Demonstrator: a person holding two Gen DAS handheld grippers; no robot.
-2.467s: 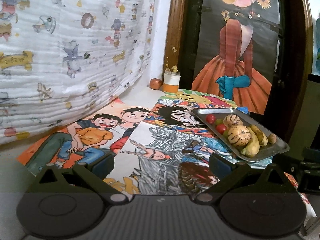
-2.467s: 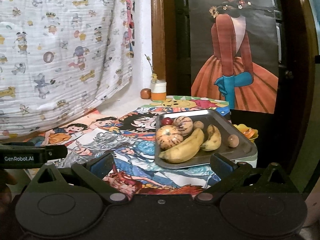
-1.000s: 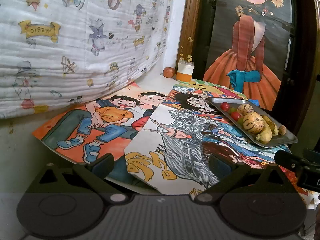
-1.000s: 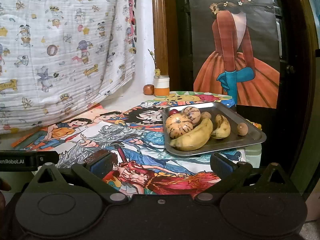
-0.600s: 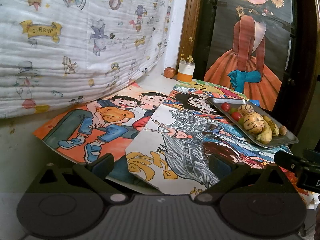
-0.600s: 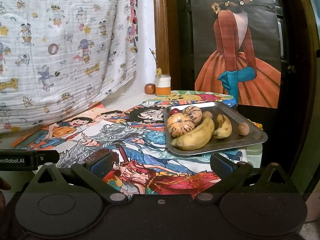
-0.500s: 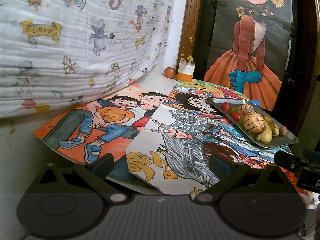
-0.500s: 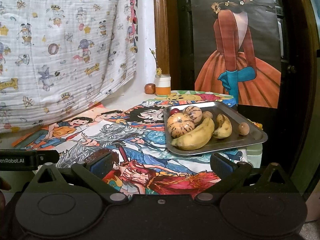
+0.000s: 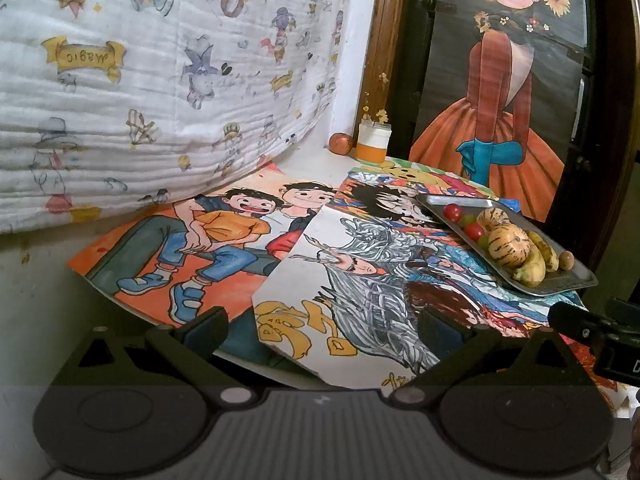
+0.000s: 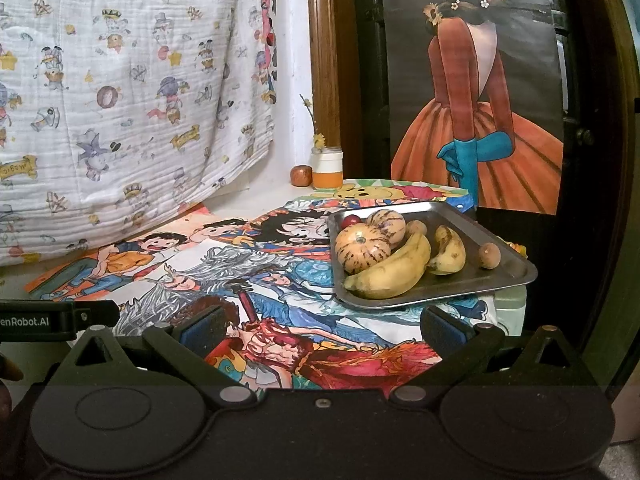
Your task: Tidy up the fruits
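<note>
Right fingers: the fingers of the right gripper are held wide apart and nothing is gripped between them; they are poised above the near edge of the bench, over the painted sheets.
Left fingers: the left gripper is likewise spread and empty, and is held over the sheets at the near left of the bench.
Direction to the fruit: from the right gripper the metal tray is found ahead and a little to the right, near; from the left gripper the same tray is seen far off to the right, well apart.
Nearer hand: the right one is judged the nearer to the fruit by a clear margin.
Closest piece: the large banana is laid at the tray's near side, touching the striped melon behind it.
Long axis: the banana is stretched from near-left to far-right, slanting across the line of approach, so a turn of the wrist is judged necessary for the fingers to be closed across its width.
Other fruit: a second striped melon, a smaller banana, a red tomato and a small brown fruit are also held in the tray.
Stray fruit: a reddish round fruit is left at the far end of the bench, just beside a jar, well apart from both grippers.
</note>
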